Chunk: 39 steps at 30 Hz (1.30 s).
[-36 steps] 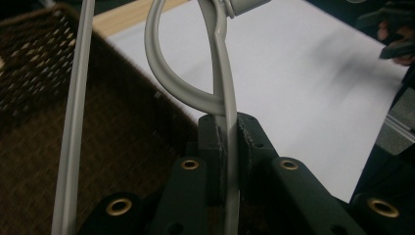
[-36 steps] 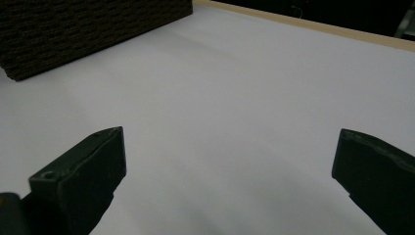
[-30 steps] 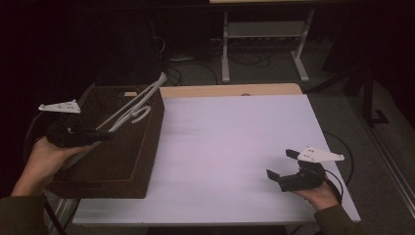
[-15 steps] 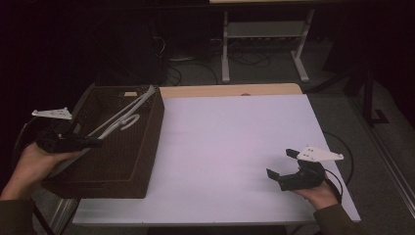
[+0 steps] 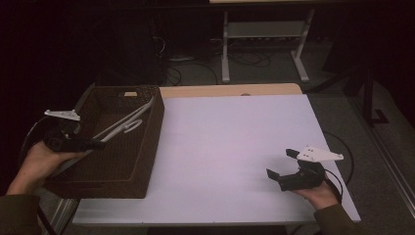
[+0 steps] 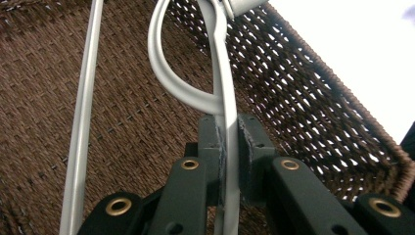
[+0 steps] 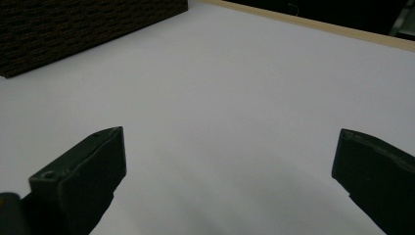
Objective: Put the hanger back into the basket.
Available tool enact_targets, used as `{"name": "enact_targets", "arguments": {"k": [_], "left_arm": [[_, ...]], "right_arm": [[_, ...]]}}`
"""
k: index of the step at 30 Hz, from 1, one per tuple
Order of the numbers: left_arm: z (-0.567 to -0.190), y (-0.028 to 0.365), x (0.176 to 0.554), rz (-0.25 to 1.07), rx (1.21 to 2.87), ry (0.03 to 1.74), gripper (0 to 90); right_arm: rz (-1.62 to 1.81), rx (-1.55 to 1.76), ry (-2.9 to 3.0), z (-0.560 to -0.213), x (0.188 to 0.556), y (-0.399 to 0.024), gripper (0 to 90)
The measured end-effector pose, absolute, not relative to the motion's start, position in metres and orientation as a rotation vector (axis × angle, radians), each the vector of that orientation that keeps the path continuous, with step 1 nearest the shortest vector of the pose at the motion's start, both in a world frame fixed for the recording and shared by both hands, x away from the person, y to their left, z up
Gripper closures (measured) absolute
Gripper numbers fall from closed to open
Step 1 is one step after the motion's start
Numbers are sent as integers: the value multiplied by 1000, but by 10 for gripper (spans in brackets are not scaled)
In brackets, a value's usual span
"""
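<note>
Wicker basket (image 5: 147, 147), white hanger (image 5: 125, 125) inside, left gripper (image 6: 227, 161) clamping it

Our left tool (image 5: 93, 144) sits at the left of the high view, held level in our left hand (image 5: 39, 161) with its jaws pointing to the right and clamped tight together on a thin pale bar. Our right tool (image 5: 284, 166) rests low at the right, gripped from behind by our right hand (image 5: 320, 193), jaws spread wide apart and empty.

White table (image 5: 230, 147) bears a brown wicker basket (image 5: 147, 161)
</note>
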<state>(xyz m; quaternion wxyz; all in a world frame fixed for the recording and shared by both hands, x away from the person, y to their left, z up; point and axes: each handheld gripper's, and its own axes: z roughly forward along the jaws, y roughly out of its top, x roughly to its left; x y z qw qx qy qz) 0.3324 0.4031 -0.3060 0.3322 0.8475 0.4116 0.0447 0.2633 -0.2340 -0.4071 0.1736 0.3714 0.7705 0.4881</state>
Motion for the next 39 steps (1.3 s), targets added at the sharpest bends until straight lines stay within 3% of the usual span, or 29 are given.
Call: {"name": "enact_targets", "arguments": {"k": [20, 32, 39], "left_arm": [[-299, 393, 323, 266, 2051, 1024, 334], [-297, 354, 312, 334, 1931, 907, 177], [-302, 331, 308, 344, 1878, 842, 129]], "right_arm": [[1401, 1038, 2188, -404, 264, -232, 0], [1477, 1005, 2139, -388, 272, -227, 0], [1509, 982, 2126, -378, 276, -225, 0]]}}
